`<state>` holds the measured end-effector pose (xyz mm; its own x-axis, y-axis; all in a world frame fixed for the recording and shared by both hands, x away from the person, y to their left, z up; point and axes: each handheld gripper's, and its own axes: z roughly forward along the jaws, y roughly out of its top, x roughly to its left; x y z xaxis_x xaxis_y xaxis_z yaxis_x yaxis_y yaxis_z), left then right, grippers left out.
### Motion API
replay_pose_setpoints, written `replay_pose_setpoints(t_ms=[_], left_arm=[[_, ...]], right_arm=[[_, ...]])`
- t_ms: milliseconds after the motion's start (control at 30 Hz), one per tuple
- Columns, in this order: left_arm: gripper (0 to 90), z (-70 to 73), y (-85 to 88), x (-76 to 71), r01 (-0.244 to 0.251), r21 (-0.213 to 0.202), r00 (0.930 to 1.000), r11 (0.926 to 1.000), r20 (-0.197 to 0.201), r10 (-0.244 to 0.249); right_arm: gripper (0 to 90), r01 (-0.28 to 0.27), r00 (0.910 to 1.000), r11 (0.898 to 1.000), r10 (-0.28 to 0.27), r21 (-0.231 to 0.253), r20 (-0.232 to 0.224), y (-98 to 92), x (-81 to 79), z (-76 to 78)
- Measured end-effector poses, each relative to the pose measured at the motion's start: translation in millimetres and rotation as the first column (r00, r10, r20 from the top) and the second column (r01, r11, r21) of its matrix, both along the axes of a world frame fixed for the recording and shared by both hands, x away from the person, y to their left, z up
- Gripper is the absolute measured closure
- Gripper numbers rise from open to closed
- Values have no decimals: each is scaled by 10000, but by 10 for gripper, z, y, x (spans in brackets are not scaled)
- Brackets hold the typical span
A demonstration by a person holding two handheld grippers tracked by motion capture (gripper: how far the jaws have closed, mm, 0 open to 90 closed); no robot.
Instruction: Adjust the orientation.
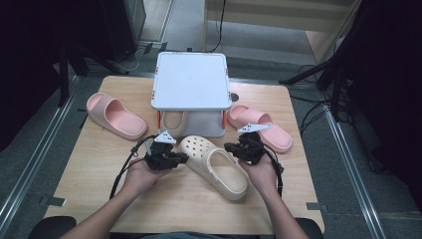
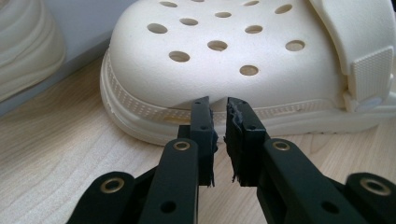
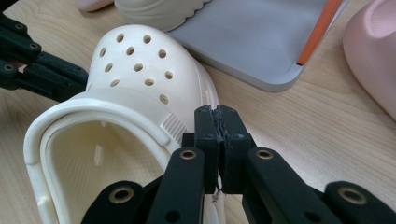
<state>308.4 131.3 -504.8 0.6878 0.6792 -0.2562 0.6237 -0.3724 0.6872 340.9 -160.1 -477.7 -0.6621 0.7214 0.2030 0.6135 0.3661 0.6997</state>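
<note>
From above, the cream clog (image 1: 215, 166) lies aslant in the middle of the wooden table (image 1: 89, 169), toe toward the white two-level rack (image 1: 191, 79), with the left gripper (image 1: 183, 158) at its toe side and the right gripper (image 1: 230, 148) at the other flank, near the strap. How the jaws stand cannot be read at that distance; the gripper views settle it. The left gripper view shows the left gripper (image 2: 219, 103) with its tips against the clog's (image 2: 243, 56) sole rim below the perforated toe, jaws nearly closed with a narrow gap between the pads and nothing gripped. The right gripper view shows the right gripper (image 3: 216, 111) with its jaws pressed fully together, empty, just beside the clog's (image 3: 135, 79) side wall where the ribbed strap end sits; it also looks into the shoe's opening and shows the other gripper's black arms beyond the toe. A second cream shoe (image 1: 173, 121) sits on the rack's lower level, just behind the clog's toe. One pink slide (image 1: 115, 115) lies left of the rack, well apart; another pink slide (image 1: 261, 128) lies right of it, close behind the right gripper.
</note>
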Motion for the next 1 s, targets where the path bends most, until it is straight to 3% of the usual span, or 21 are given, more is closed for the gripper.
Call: replay_pose_setpoints(t_ms=[567, 1000], left_arm=[[801, 13, -21, 182, 75, 75, 9999, 9999, -80, -74], [814, 29, -89, 337, -32, 94, 9999, 10000, -146, 34]], right_arm=[[885, 120, 9999, 9999, -120, 67, -34, 20, -274, -10], [867, 332, 9994, 9986, -329, 409, -95, 72, -463, -49]])
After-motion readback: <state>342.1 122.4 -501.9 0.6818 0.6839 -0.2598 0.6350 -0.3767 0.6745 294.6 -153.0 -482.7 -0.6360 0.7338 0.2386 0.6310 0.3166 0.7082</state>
